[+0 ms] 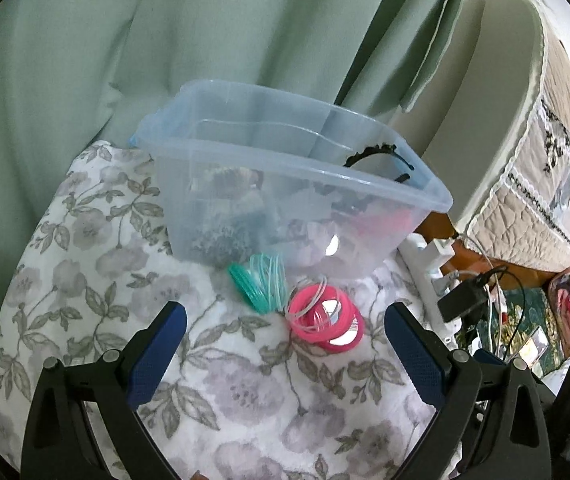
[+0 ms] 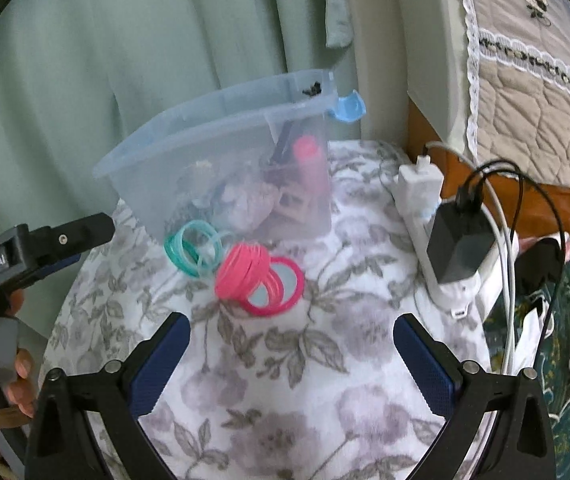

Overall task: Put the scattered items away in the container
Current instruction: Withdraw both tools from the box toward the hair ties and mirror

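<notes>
Your left gripper [image 1: 285, 316] is spread wide with nothing between its blue pads [image 1: 153, 356], and the same goes for your right gripper [image 2: 291, 326]. In the right wrist view your left gripper's body shows at the far left, held by your hand [image 2: 9, 376], and its label reads "GenRobot.AI".

Going left to right on the floral blanket [image 1: 97, 248]: one bunch of teal bangles [image 1: 259, 282] leans against the front wall of the clear plastic container [image 1: 285, 184], ahead of and just left of centre of your left gripper's gap. Beside it to the right lies one bunch of pink bangles [image 1: 317, 308], resting on one pink-rimmed round mirror [image 1: 343, 334]; both sit just ahead of your open fingers. The container already holds a jumble of items I can't count, with one black headband [image 1: 377, 154] rising above its right rim.

Further right, one white power strip [image 2: 425, 216] carries a black charger [image 2: 459, 246].
</notes>
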{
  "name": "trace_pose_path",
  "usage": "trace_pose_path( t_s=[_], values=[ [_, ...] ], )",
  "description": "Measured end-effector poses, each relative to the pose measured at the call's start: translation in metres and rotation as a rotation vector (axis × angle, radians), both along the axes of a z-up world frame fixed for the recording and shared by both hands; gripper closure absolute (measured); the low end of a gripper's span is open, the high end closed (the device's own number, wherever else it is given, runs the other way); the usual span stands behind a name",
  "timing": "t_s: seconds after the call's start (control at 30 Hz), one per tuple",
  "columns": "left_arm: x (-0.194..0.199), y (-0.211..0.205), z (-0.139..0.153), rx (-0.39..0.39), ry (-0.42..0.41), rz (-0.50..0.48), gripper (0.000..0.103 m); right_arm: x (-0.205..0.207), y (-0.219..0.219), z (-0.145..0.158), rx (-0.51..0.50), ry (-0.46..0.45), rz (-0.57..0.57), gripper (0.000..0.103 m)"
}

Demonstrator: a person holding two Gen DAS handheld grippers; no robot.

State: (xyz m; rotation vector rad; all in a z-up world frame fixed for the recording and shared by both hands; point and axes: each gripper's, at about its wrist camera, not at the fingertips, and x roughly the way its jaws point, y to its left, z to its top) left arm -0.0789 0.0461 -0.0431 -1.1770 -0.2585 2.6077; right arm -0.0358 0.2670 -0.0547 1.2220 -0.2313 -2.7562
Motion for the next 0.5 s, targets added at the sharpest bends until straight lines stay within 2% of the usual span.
trace_pose_path(
  t_s=[0.5],
  values=[
    [0.013, 0.007, -0.009, -0.007, 0.020, -0.031, 0.000, 0.010, 0.005, -0.016, 0.011, -0.043, -0.005, 0.000]
  ],
)
